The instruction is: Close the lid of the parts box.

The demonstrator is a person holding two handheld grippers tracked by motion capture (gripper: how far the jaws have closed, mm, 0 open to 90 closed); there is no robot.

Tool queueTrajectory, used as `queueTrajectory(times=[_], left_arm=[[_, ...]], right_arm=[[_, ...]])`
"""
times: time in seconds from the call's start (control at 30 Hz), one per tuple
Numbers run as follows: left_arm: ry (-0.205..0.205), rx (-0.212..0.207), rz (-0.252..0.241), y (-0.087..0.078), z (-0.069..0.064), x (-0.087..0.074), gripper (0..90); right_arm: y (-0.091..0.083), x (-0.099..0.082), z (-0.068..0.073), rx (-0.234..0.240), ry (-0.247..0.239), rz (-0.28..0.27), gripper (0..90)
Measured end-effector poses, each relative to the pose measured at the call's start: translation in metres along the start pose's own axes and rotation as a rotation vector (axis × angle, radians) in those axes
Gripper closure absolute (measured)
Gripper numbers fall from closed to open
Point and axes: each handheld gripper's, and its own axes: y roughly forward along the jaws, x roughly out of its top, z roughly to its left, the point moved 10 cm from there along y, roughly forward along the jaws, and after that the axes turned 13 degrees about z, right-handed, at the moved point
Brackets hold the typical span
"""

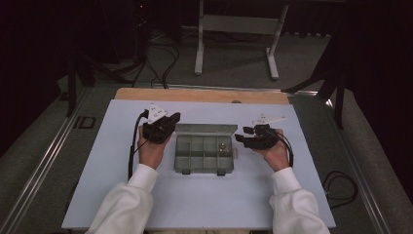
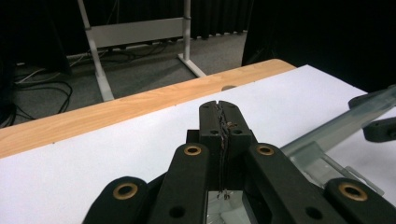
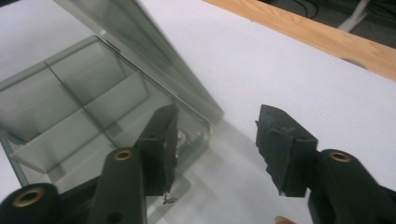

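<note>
A clear grey compartment box lies in the middle of the white board, its lid standing open at the back. A small metal part rests in a right-hand compartment. My left gripper is shut with nothing between its jaws, just left of the lid's back corner. In the left gripper view its pads meet at the tip, with the lid's edge to the right. My right gripper stands open beside the box's right side. In the right gripper view its jaws straddle the box's corner, near the metal part.
The board lies on a wooden table whose far edge shows behind it. A white stand's legs and cables are on the floor beyond. Another cable loops on the floor at the right.
</note>
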Motion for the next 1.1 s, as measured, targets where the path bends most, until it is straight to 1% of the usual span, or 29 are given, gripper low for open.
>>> queueTrajectory(times=[0.2, 0.3, 0.4, 0.43, 0.53, 0.63, 0.87, 0.93, 1.1], left_arm=[[-0.002, -0.001, 0.007, 0.000, 0.001, -0.005, 90.0], [-0.003, -0.003, 0.012, 0.000, 0.001, -0.009, 90.0], [-0.004, -0.006, 0.013, -0.001, 0.002, -0.012, 90.0], [-0.007, -0.009, 0.013, -0.001, 0.001, -0.013, 90.0], [-0.004, -0.010, 0.017, -0.002, 0.001, -0.016, 90.0], [0.000, -0.010, 0.022, -0.003, 0.001, -0.019, 90.0], [-0.003, -0.016, 0.025, -0.004, 0.000, -0.023, 90.0], [-0.001, -0.016, 0.027, -0.004, 0.000, -0.023, 90.0], [0.005, -0.023, 0.025, -0.005, -0.003, -0.024, 90.0]], right_arm=[[-0.001, -0.002, -0.002, 0.000, 0.025, 0.011, 56.8], [-0.001, 0.000, -0.004, -0.013, 0.046, 0.008, 61.9], [-0.003, 0.002, -0.006, -0.034, 0.079, 0.007, 67.0], [-0.004, 0.003, -0.006, -0.037, 0.091, 0.004, 69.1], [-0.008, 0.007, -0.004, -0.033, 0.117, -0.019, 80.5], [-0.013, 0.013, 0.002, -0.006, 0.122, -0.043, 89.0], [-0.021, 0.025, 0.018, 0.024, 0.091, -0.066, 89.9], [-0.022, 0.028, 0.021, 0.024, 0.079, -0.069, 89.9], [-0.027, 0.033, 0.027, 0.032, 0.069, -0.084, 89.9]])
